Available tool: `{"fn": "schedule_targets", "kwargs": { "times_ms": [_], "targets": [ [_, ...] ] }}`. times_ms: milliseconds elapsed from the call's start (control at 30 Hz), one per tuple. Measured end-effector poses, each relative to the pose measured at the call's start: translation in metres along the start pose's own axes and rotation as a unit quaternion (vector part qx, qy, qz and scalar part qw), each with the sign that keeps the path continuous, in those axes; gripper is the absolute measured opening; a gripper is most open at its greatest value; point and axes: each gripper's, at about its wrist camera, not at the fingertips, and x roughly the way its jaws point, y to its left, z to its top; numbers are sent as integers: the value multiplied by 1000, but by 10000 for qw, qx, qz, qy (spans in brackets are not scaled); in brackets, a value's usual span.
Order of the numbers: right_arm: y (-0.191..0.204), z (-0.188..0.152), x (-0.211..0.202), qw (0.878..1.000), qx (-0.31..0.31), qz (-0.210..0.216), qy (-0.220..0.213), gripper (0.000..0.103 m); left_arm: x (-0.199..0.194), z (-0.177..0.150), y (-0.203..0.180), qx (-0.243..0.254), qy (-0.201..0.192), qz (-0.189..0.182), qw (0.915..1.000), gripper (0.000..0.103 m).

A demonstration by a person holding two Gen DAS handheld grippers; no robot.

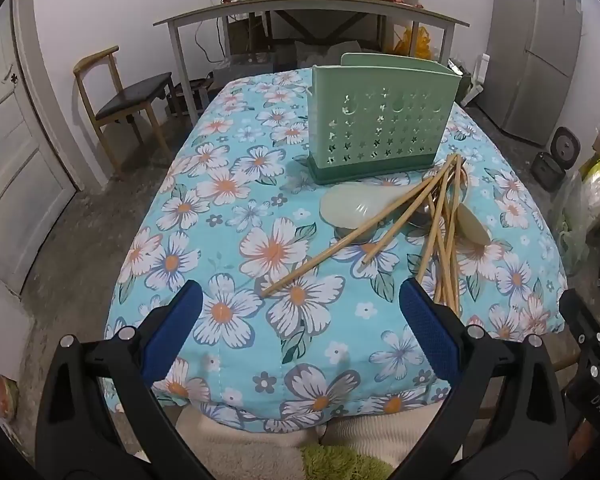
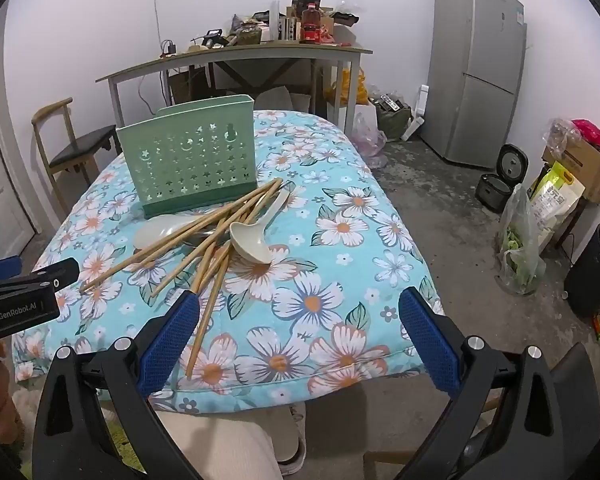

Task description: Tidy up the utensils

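Observation:
A green perforated utensil holder (image 1: 380, 120) stands upright on the floral tablecloth (image 1: 228, 240); it also shows in the right wrist view (image 2: 192, 160). In front of it lies a loose pile of several wooden chopsticks (image 1: 444, 240) (image 2: 212, 240), a pale rice paddle (image 1: 352, 204) (image 2: 160, 230) and a cream ladle (image 2: 252, 240) (image 1: 472, 224). My left gripper (image 1: 300, 292) is open and empty above the near table edge, left of the pile. My right gripper (image 2: 300, 300) is open and empty, its left finger (image 2: 172, 332) over the near chopstick ends.
A wooden chair (image 1: 120, 100) stands left of the table. A cluttered side table (image 2: 236, 56) is behind. A grey fridge (image 2: 476, 68) stands at the back right. A rice cooker (image 2: 500, 180) and bags (image 2: 520, 248) sit on the floor at right.

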Motion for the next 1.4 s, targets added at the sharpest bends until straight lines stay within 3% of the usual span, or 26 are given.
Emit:
{"fn": "schedule_targets", "kwargs": {
  "times_ms": [433, 1400],
  "targets": [
    [-5, 3, 4, 10000, 13, 14, 33, 97, -9, 1, 2, 18, -161, 21, 9999, 95],
    [3, 0, 0, 10000, -10, 20, 95, 97, -8, 0, 6, -3, -125, 23, 9999, 95]
  ]
}}
